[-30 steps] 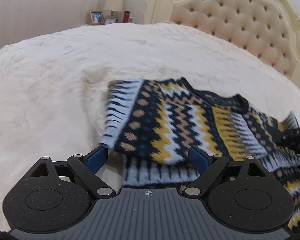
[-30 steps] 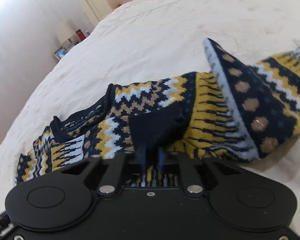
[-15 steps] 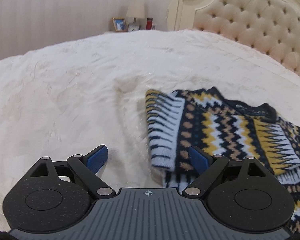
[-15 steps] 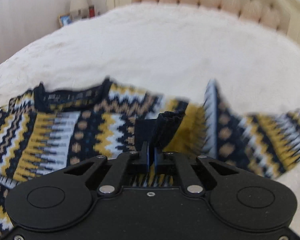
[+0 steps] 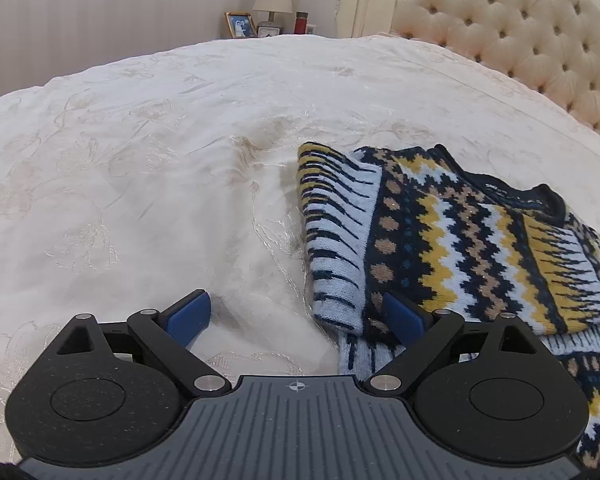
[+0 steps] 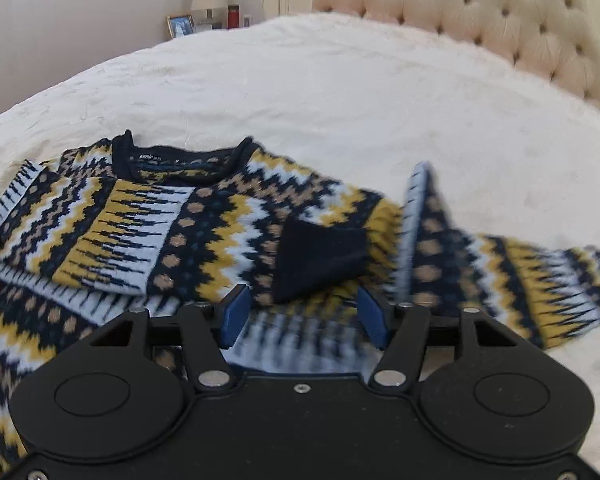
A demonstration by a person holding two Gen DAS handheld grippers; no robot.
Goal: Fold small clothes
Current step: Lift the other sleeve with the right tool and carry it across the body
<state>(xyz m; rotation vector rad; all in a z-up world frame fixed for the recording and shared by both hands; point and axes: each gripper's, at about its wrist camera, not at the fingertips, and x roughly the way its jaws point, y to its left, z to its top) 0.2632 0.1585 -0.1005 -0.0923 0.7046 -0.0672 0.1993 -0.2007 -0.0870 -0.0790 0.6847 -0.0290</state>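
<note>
A small knitted sweater (image 5: 460, 236) in navy, yellow, white and tan lies on the white bed, collar toward the headboard. Its left sleeve is folded across the chest. My left gripper (image 5: 296, 316) is open and empty, low over the bedspread at the sweater's left edge, its right finger touching the fabric. In the right wrist view the sweater (image 6: 148, 216) fills the lower left. The right sleeve's dark navy cuff (image 6: 320, 256) lies loose on the chest. My right gripper (image 6: 302, 316) is open just behind the cuff, holding nothing.
The white embroidered bedspread (image 5: 140, 184) stretches left and away. A tufted cream headboard (image 5: 520, 40) stands at the right. A nightstand with a lamp (image 5: 272, 0), photo frame (image 5: 240, 24) and red bottle sits beyond the bed's far edge.
My right gripper was shut on the navy cuff, carried it over the chest, then opened and let it drop. My left gripper stayed open and drew back left off the sweater.
</note>
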